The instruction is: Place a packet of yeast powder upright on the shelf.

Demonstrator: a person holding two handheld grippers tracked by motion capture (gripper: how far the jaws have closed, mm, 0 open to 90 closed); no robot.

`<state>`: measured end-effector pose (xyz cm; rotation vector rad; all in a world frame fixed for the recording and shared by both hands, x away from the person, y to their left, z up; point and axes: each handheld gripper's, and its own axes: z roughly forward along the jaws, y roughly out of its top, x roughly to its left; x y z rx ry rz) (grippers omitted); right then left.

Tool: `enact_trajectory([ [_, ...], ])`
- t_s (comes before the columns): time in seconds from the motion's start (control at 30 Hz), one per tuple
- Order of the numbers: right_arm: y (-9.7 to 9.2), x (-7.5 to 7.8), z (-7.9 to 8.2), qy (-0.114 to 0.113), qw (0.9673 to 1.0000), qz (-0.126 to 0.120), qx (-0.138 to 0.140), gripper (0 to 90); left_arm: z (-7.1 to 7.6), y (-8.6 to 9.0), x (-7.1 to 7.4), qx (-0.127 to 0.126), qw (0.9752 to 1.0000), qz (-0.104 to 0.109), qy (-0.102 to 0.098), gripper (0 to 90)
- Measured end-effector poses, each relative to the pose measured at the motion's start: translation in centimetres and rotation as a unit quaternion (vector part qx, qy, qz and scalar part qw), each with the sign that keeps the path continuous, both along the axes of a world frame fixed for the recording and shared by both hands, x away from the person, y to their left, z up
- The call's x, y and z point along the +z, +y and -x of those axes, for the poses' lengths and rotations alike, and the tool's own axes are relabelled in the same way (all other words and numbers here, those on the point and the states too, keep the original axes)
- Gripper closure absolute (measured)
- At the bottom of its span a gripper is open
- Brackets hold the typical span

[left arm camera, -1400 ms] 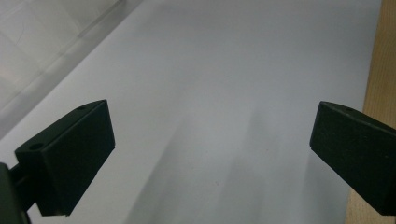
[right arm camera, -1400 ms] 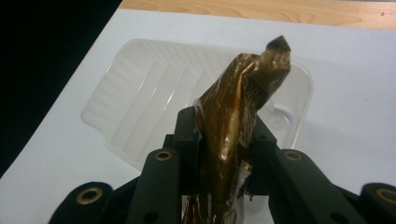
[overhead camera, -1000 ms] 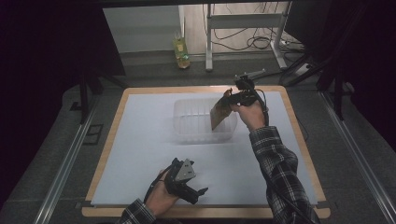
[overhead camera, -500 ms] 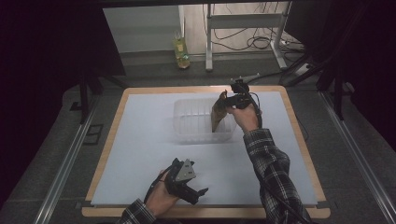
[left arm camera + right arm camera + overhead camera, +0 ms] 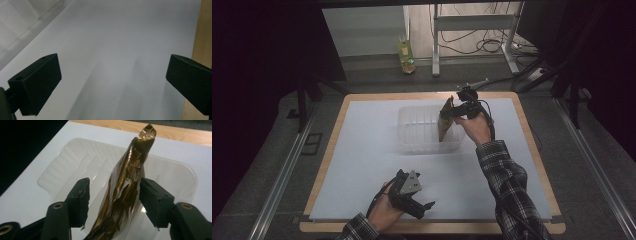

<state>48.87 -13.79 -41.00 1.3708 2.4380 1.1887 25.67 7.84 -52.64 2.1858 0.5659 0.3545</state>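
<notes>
Brown, glossy foil makes up the wrapper [image 5: 125,195], a crinkled pouch that stands on edge between the jaws of the right gripper [image 5: 113,195], its twisted tip rising past the jaw ends. Those jaws have just been opening: a gap shows between the near-left pad and the foil, and the right-hand pad sits just beside the foil's edge without clearly pressing it, so the pouch stands between parted jaws rather than clamped. In the high view the wrapper [image 5: 445,120] leans at the right end of the clear plastic tray [image 5: 422,137], directly in front of the right gripper [image 5: 454,111], which the person's right hand [image 5: 476,127] holds over the tray's far right corner. Beneath the jaws, in the right gripper view, lies the ribbed floor of the tray [image 5: 75,162], resting on the white sheet [image 5: 362,165] that covers the wooden table [image 5: 527,135]. Well apart from all this, at the near edge of the sheet, the left gripper [image 5: 424,207] rests in the left hand [image 5: 384,212]; its jaws stand wide apart over bare white sheet [image 5: 120,50], nothing between them.
</notes>
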Motion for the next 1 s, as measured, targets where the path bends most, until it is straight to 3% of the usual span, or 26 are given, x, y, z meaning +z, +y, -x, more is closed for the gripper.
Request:
enact_trajectory([
  [0.2,0.0,0.2,0.6,-0.014,0.9996,0.008,0.021,31.8,-0.1,0.0,-0.1,0.002,1.0,-0.003,-0.003,0.0],
  [0.4,0.0,0.2,1.6,-0.043,0.9984,0.013,0.036,21.6,-0.1,0.1,-0.2,0.003,1.0,-0.001,-0.003,0.0],
  [0.73,-0.2,0.3,3.2,-0.073,0.9951,0.026,0.06,18.6,-0.1,0.0,-0.2,0.002,1.0,0.0,-0.003,0.0],
  [1.0,-0.6,0.0,4.1,-0.079,0.994,0.029,0.07,14.1,-0.1,0.1,-0.2,0.001,1.0,0.001,-0.006,0.0],
])
